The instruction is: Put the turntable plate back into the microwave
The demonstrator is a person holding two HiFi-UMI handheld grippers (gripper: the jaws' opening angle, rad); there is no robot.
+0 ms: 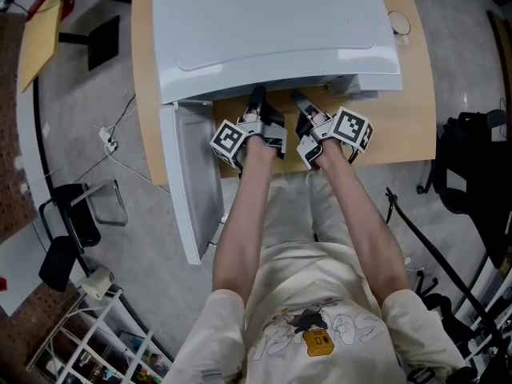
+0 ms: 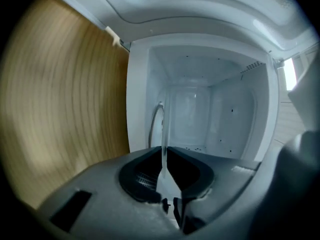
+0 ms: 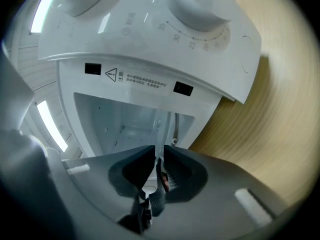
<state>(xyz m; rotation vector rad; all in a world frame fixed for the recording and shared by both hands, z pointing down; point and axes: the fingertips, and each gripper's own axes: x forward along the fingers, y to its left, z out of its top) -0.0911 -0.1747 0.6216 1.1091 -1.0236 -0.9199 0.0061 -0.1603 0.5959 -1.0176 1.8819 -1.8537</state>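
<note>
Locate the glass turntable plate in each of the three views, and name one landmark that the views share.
Head view: not in it; the microwave top hides it.
Left gripper view: turntable plate edge-on at centre, a thin upright strip clamped between the fingers.
Right gripper view: edge-on just below centre, clamped between the fingers.
Shared landmark: the white microwave.

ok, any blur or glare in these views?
Head view: sharp, soft sheen on the white microwave top. Left gripper view: fisheye, dark corners, wooden table smeared with blur; clear glass turntable plate edge-on, hard to see. Right gripper view: fisheye, blown-out light strips at left, wood blurred.
</note>
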